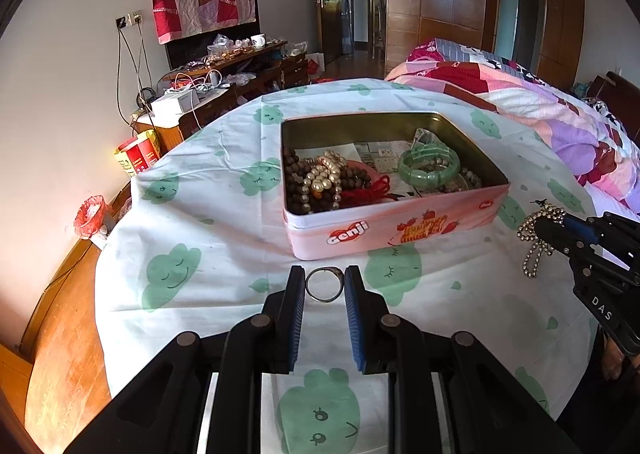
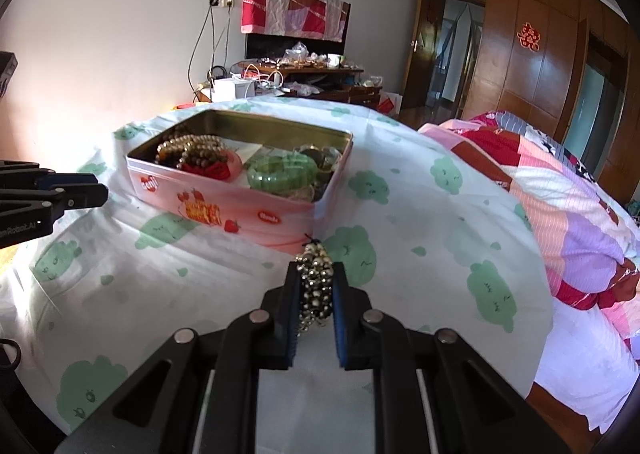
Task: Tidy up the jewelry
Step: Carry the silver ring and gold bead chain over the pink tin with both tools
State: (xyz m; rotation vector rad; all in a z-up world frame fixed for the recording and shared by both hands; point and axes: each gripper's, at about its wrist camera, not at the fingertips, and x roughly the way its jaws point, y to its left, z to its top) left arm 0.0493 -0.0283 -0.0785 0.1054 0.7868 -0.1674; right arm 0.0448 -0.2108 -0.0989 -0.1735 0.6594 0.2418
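My left gripper (image 1: 324,274) is shut on a thin metal ring (image 1: 310,290), held upright between its blue pads just in front of the pink tin (image 1: 384,226). The open tin holds dark and pearl bead strings (image 1: 320,178), a red cord and a green bangle (image 1: 428,166). My right gripper (image 2: 316,270) is shut on a bunched string of small silver-gold beads (image 2: 316,282), near the tin's (image 2: 240,210) front corner. In the left wrist view, the right gripper (image 1: 546,228) shows at the right with bead loops (image 1: 534,258) hanging from it. The left gripper (image 2: 96,194) shows at the left of the right wrist view.
The tin stands on a white cloth with green cartoon prints (image 1: 208,238) spread over a table. A bed with a pink and purple quilt (image 2: 568,214) lies to the right. A cluttered wooden dresser (image 1: 224,70) and a wardrobe (image 2: 532,66) stand behind.
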